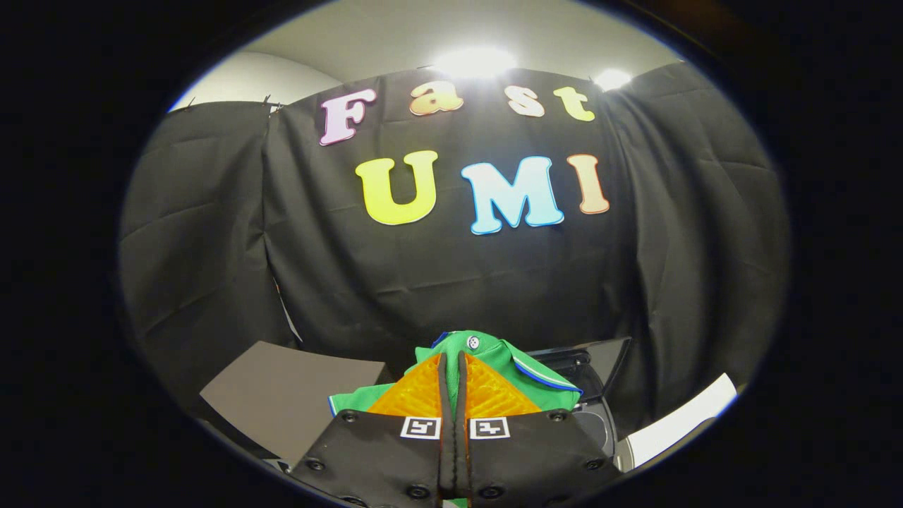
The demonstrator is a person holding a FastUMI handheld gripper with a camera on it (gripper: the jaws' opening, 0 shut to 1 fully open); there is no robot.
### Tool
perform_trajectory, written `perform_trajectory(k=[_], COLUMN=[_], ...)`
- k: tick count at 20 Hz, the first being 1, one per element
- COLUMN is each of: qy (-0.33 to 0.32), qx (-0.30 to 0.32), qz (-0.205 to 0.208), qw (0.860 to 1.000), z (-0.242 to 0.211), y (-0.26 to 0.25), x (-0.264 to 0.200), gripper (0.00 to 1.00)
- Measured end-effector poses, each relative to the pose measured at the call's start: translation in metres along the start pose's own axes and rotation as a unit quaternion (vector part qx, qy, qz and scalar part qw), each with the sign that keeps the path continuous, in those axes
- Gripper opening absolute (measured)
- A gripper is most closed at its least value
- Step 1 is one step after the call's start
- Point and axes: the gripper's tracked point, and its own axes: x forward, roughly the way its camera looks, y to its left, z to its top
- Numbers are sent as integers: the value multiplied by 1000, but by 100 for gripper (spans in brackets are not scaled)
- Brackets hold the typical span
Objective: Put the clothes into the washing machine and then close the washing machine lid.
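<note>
Jaws: you are holding the gripper (452, 363) with its two fingers (416, 395) pressed nearly together, only a thin dark slit showing between them, and they are pinching a fold of cloth.

Garment: the green polo shirt with blue-and-white trim at collar and sleeve (487, 353) is bunching up around and just beyond the fingers; its collar is rising above the fingertips with a small pale button (473, 343) facing you, and one sleeve is hanging out to the left of the fingers.

Height: you are carrying the shirt lifted, with the black cloth booth wall (437, 268) standing behind it and not the surfaces below.

Washing machine: a dark, glossy raised lid (610, 360) is standing open just beyond and to the right of the shirt, and dark machine parts are showing under it; how the shirt is lying relative to the opening is something you cannot tell from here.

White part: a pale, flat strip (681, 420) is running off to the right of the machine, near the lid; what it belongs to is unclear.

Grey panel: a flat grey-brown board (289, 395) is lying to the left of the fingers, apart from the shirt.

Ceiling: two bright lamps (474, 62) are glaring above the booth wall.
</note>
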Motion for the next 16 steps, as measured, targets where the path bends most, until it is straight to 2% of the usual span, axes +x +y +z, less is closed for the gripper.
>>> perform_trajectory(k=[6, 16], qy=[20, 87], qx=[1, -13], qz=[-9, -13], qw=[1000, 996], z=[-28, -120], y=[-38, -87], x=[12, 47], gripper=[1, 1])
